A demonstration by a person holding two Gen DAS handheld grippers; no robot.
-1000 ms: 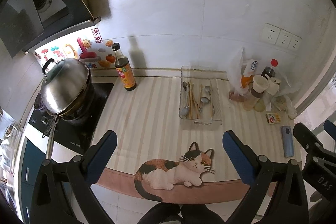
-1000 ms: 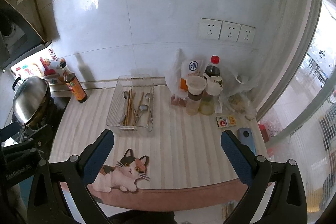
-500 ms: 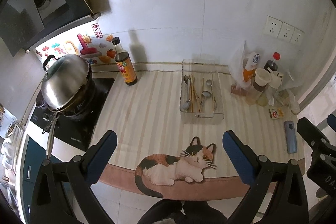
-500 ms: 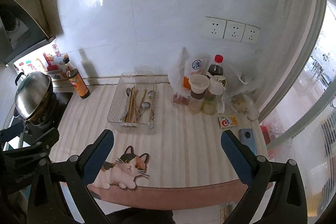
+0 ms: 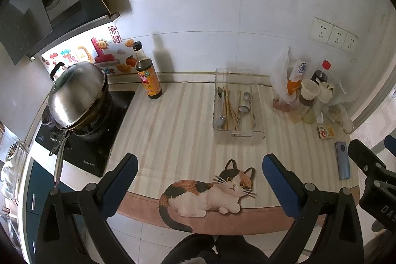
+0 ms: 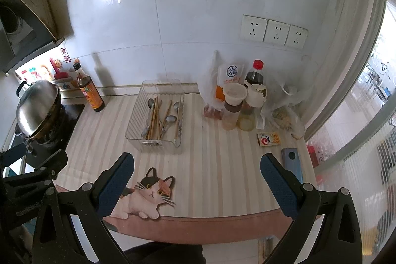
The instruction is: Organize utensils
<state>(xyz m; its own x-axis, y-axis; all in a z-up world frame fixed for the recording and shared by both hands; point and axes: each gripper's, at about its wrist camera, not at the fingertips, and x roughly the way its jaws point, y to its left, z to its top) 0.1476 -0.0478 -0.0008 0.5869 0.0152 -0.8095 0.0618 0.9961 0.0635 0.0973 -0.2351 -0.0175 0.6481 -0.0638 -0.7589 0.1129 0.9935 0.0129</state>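
Left wrist view: your left gripper (image 5: 199, 175) spread wide, nothing held, hovering over near edge of cat mat (image 5: 208, 192). Right wrist view: your right gripper (image 6: 196, 171) likewise spread, empty. Clear tray (image 6: 158, 140) sits ahead on striped mat; from left gripper ahead and slightly right, from right gripper ahead and slightly left. Spoons (image 6: 169, 119) and chopsticks (image 6: 154, 119) lie mixed inside, long axes running near-to-far, handles mostly toward you. Neither gripper clearly nearer. Approach along utensil axis, jaws straddling handle crosswise.
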